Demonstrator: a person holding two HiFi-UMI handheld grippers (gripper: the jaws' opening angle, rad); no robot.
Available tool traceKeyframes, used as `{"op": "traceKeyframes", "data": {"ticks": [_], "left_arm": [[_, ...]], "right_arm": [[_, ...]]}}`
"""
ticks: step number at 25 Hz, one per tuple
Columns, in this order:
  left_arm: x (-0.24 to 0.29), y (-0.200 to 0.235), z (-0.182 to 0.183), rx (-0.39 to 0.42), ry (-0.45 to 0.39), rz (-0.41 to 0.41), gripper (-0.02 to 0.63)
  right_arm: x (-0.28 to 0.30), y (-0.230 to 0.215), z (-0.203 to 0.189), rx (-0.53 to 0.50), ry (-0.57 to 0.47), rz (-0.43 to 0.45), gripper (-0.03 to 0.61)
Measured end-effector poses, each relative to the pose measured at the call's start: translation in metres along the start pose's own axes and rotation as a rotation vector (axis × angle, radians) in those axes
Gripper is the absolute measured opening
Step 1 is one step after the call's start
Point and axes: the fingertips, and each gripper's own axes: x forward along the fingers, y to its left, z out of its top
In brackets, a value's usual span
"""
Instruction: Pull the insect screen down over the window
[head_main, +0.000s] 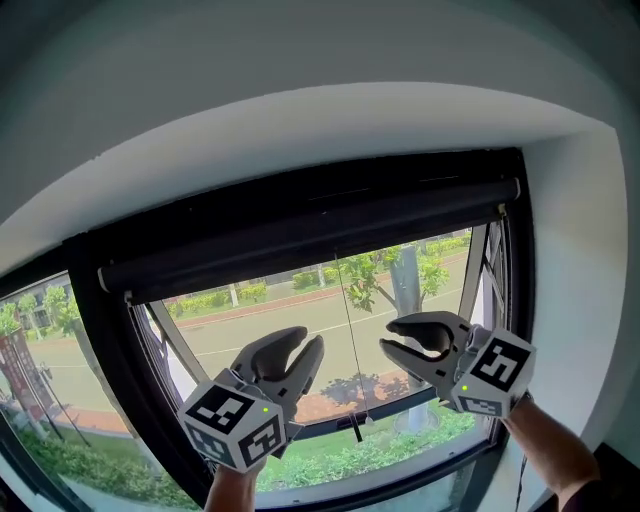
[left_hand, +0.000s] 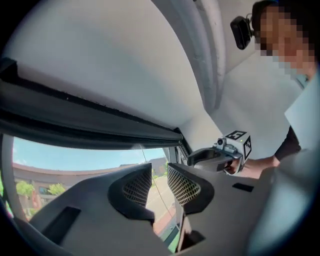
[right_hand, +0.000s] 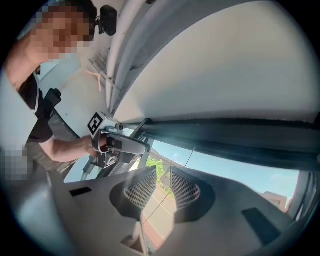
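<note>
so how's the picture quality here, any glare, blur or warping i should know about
Head view: strong fisheye bends the window frame into an arc, and bright daylight outside turns the rolled-up insect screen into a dark silhouette. Left gripper view: fairly sharp, black vignette at the corners. Right gripper view: hazy glare washes across the screen and the whole picture looks soft.

Indoor room w/ white walls (head_main: 580, 250) & a black-framed window (head_main: 95, 340), rolled screen (head_main: 300, 235) at its top. Outside are a road (head_main: 290, 325), trees (head_main: 372, 275) & hedges (head_main: 205, 300), all seen from above. Home or office: can't tell.
</note>
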Motion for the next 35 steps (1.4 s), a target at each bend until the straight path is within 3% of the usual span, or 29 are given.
{"op": "traceKeyframes", "data": {"ticks": [6,14,19,30,35], "left_arm": [[0.018,0.011,0.007,0.237,0.080,0.125,0.101],[0.034,0.033,0.018,0.545,0.177,0.290,0.106],[0.039,0.054,0.022,0.698,0.250,0.393,0.106],[0.046,0.078,0.030,0.979,0.394,0.540,0.123],[0.049,0.091,0.030,1.143,0.504,0.592,0.123]], "right_arm": [[0.009,-0.022,0.018,-0.189,0.004,-0.025,0.075],[0.019,-0.054,0.017,-0.499,0.081,-0.141,0.075],[0.024,-0.065,0.022,-0.594,0.102,-0.163,0.075],[0.040,-0.086,0.027,-0.836,0.198,-0.227,0.075],[0.048,-0.097,0.031,-0.866,0.226,-0.240,0.075]]}}
